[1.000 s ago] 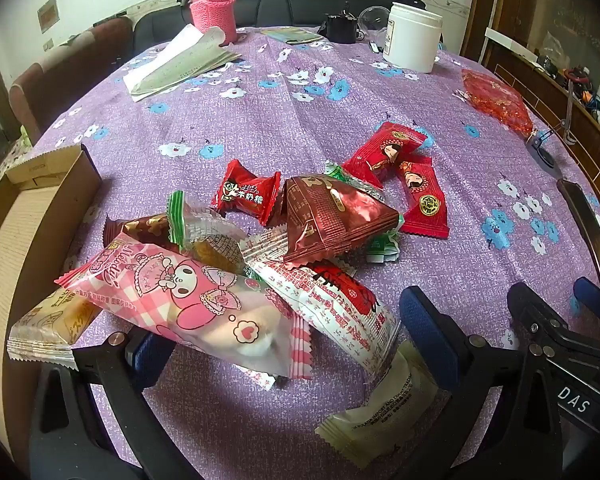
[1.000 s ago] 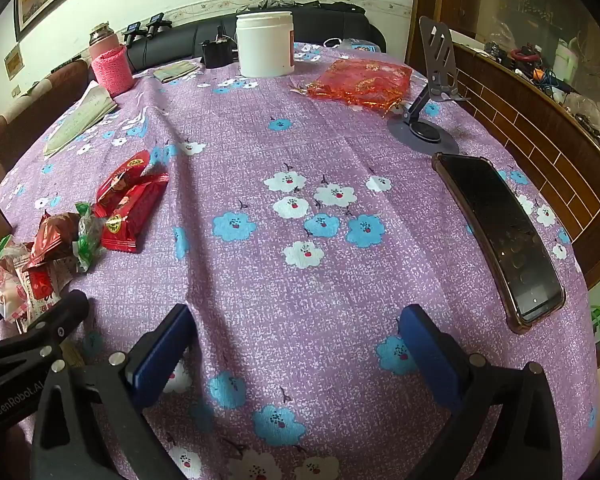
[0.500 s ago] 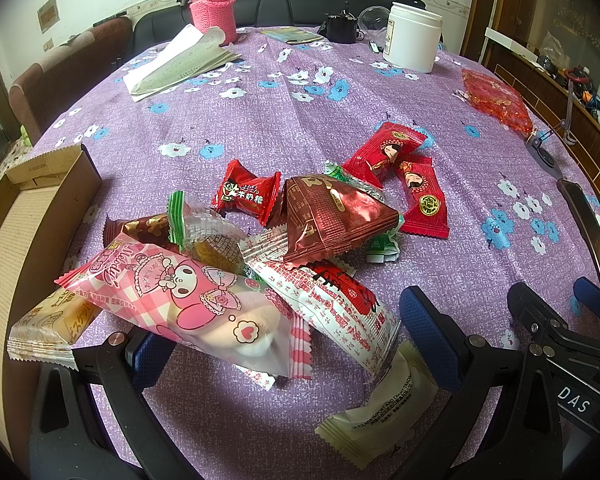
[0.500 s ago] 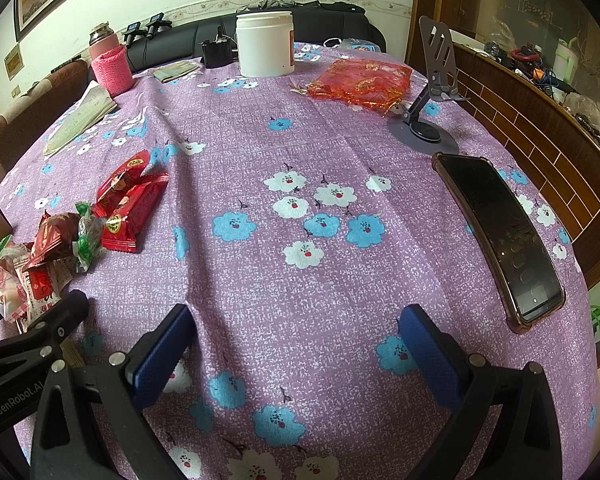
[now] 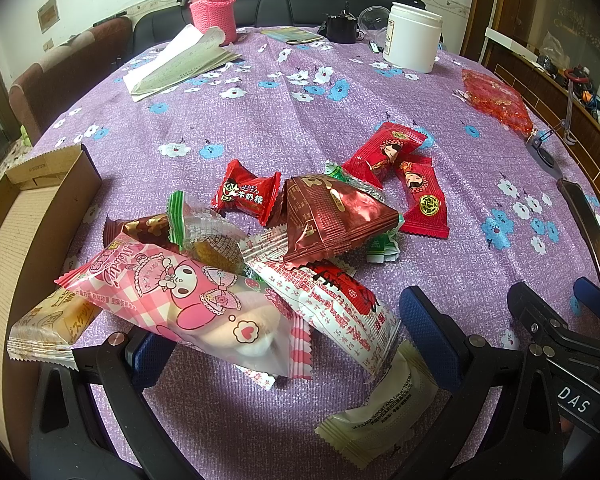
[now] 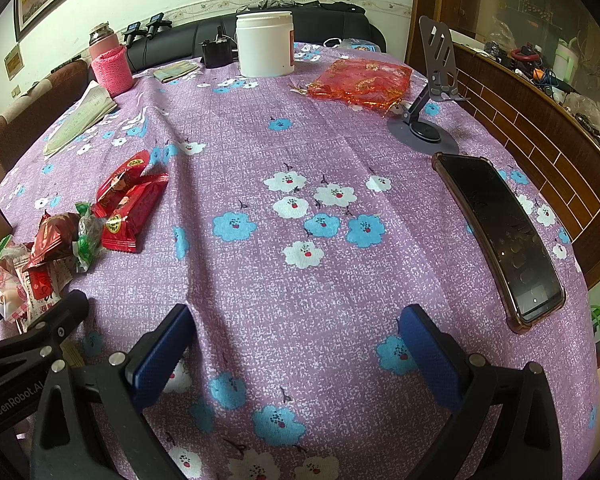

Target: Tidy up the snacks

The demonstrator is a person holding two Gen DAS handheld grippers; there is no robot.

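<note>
Tablecloth [image 6: 300,152]: purple weave, printed with blue and white flowers.
Pink packet [image 5: 188,300]: pink-and-white check, cartoon rabbit, heart, striped pink end.
Foil pouch [image 5: 332,216]: dark red-brown, ribbed sheen.
Candy [image 5: 246,196]: red wrapper, cartoon face, white characters.
Two red packets [image 5: 404,176]: red with cartoon figures, one with a gold-and-black seal.
White wrapper [image 5: 340,308]: white with red print and a red panel.
Cream packet [image 5: 380,412]: pale cream, dark lettering.
Box [image 5: 24,216]: plain brown cardboard.
Jar [image 6: 265,44]: white.
Sleeve [image 5: 213,16]: knitted pink.
Mesh bag [image 6: 360,82]: translucent orange-red, gold motifs.
Phone [image 6: 500,232]: black, brownish case rim.
Finger pads [image 6: 160,356]: dark blue on black frames.
</note>
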